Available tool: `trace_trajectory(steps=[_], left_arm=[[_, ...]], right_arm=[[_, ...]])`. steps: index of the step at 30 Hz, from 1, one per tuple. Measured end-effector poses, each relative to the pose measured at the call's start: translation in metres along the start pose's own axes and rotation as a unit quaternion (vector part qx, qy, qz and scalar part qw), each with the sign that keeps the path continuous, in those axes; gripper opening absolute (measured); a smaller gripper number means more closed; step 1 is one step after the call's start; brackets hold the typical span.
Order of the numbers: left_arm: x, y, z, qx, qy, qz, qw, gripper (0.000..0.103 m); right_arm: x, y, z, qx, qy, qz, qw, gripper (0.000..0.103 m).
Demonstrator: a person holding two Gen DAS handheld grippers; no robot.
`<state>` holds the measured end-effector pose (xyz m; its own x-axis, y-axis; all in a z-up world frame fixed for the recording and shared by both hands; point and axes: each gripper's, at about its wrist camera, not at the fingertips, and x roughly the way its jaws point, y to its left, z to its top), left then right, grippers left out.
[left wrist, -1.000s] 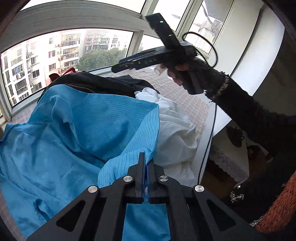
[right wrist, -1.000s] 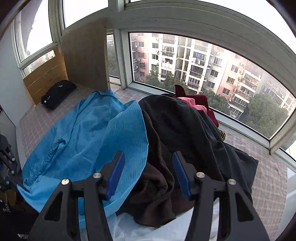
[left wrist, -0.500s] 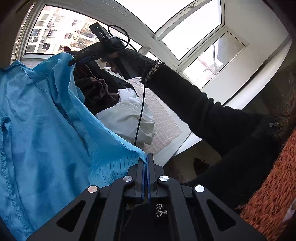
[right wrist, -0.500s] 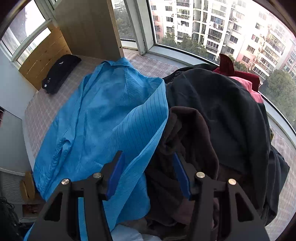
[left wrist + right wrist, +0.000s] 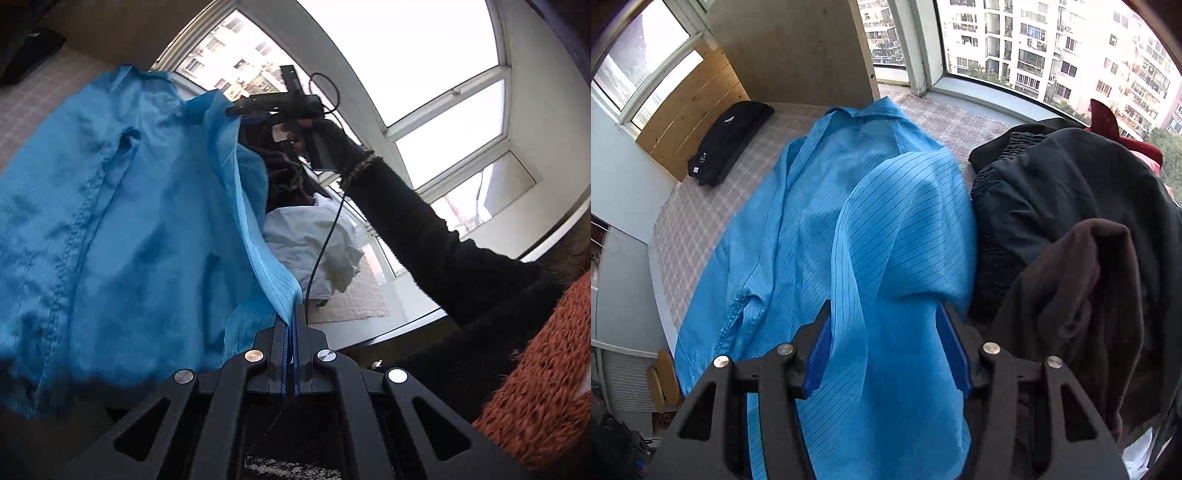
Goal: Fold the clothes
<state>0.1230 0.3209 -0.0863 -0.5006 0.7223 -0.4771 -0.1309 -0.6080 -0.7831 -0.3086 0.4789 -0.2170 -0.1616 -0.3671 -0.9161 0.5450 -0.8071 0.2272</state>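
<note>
A bright blue shirt (image 5: 820,192) with thin stripes lies spread on the checked surface (image 5: 694,214), its collar towards the window. My left gripper (image 5: 293,321) is shut on a hem of the blue shirt (image 5: 129,221) and holds it taut and raised. My right gripper (image 5: 886,332) is open, its blue pads wide apart, and a lifted fold of the shirt hangs between them. In the left wrist view the right gripper (image 5: 240,110) is at the shirt's upper edge, held by a hand in a black sleeve (image 5: 406,221).
A heap of black clothes (image 5: 1071,192) with a brown garment (image 5: 1082,295) and a red one (image 5: 1108,125) sits right of the shirt. A crumpled white garment (image 5: 310,240) lies beside it. A folded black garment (image 5: 727,142) rests by the wooden panel (image 5: 798,55).
The left gripper has pulled the shirt hem up and back, stretching it. The right gripper has moved left off the dark pile, and the blue fold now lies between its open fingers.
</note>
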Motion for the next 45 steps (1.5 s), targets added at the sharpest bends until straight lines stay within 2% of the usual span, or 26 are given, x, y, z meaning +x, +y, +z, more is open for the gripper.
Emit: trace_trajectory(steps=[2, 3, 4, 7, 10, 12, 14, 18, 22, 26, 31, 35, 37, 39, 41, 42, 45], left_arm=[[0.001, 0.024, -0.016, -0.038, 0.000, 0.019, 0.9991, 0.000], [0.002, 0.029, -0.020, -0.043, 0.000, 0.032, 0.9986, 0.000], [0.001, 0.034, -0.022, -0.049, -0.004, 0.031, 0.9983, 0.000], [-0.010, 0.047, -0.024, -0.084, -0.027, -0.003, 0.9961, 0.000], [-0.012, 0.044, -0.021, -0.063, -0.015, 0.015, 0.9978, 0.000], [-0.007, 0.036, -0.019, -0.043, -0.003, 0.012, 0.9990, 0.000], [-0.003, 0.026, -0.016, -0.023, 0.006, 0.009, 0.9997, 0.000], [0.007, 0.009, -0.018, 0.009, 0.024, 0.003, 0.9997, 0.000], [0.014, 0.003, -0.021, 0.014, 0.028, -0.010, 0.9994, 0.000], [0.017, 0.002, -0.021, 0.013, 0.026, -0.010, 0.9995, 0.000], [0.018, 0.002, -0.024, 0.012, 0.025, 0.003, 0.9996, 0.000], [0.016, 0.000, -0.026, 0.017, 0.026, 0.006, 0.9995, 0.000], [0.016, 0.001, -0.026, 0.019, 0.025, 0.003, 0.9995, 0.000], [0.014, 0.002, -0.025, 0.020, 0.026, 0.000, 0.9995, 0.000], [0.012, 0.003, -0.026, 0.022, 0.026, -0.004, 0.9994, 0.000], [0.011, 0.004, -0.026, 0.023, 0.026, -0.006, 0.9994, 0.000], [0.009, 0.004, -0.027, 0.027, 0.031, -0.010, 0.9991, 0.000]], right_arm=[[0.002, 0.005, -0.004, -0.016, 0.003, -0.015, 1.000, 0.053], [0.001, 0.006, -0.007, -0.026, 0.007, -0.037, 0.999, 0.053], [-0.001, 0.005, -0.010, -0.032, 0.010, -0.052, 0.998, 0.053], [-0.013, -0.002, -0.019, -0.035, 0.010, -0.071, 0.997, 0.053], [-0.023, -0.014, -0.019, -0.001, -0.008, -0.046, 0.999, 0.053], [-0.028, -0.018, -0.013, 0.029, -0.022, -0.011, 0.999, 0.053], [-0.028, -0.013, -0.003, 0.041, -0.025, 0.005, 0.999, 0.053], [-0.015, 0.013, 0.017, 0.025, 0.005, -0.012, 1.000, 0.053], [0.006, 0.044, 0.035, 0.021, 0.032, -0.003, 0.999, 0.053], [0.048, 0.064, 0.052, 0.017, 0.070, -0.051, 0.996, 0.053], [0.092, 0.056, 0.074, 0.081, 0.105, -0.081, 0.988, 0.053], [0.110, 0.059, 0.083, 0.069, 0.117, -0.135, 0.982, 0.053], [0.118, 0.057, 0.081, 0.058, 0.129, -0.147, 0.979, 0.053], [0.123, 0.055, 0.077, 0.042, 0.135, -0.157, 0.977, 0.043], [0.125, 0.052, 0.072, 0.029, 0.135, -0.157, 0.978, 0.010], [0.126, 0.050, 0.070, 0.025, 0.134, -0.151, 0.979, 0.004], [0.124, 0.048, 0.061, 0.012, 0.126, -0.126, 0.984, 0.003]])
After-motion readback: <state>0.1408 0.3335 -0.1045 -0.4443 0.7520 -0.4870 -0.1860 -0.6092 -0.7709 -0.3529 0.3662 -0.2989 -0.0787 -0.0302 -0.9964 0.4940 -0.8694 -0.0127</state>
